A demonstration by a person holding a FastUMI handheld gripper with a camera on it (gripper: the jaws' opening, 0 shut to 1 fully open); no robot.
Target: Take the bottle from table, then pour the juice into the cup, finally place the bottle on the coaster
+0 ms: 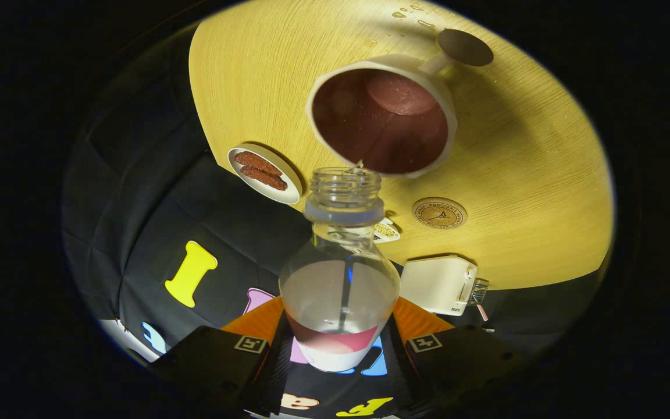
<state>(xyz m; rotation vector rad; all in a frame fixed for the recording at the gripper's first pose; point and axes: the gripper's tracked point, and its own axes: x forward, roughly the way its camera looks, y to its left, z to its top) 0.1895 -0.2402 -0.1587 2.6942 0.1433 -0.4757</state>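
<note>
Gripper view: the gripper (339, 343) clamps the bottle (339, 291), tipped mouth-first over the cup (381, 119) on the bench (533, 174); pouring is underway. Next, righting it onto the coaster (439, 212) just beside the cup.

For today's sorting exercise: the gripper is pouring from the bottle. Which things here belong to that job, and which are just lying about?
Job: bottle, held between both fingers of the gripper and tipped at the cup; coaster, beyond the bottle on the table.

Lying about: plate of biscuits; white box; dark disc behind the cup.
</note>
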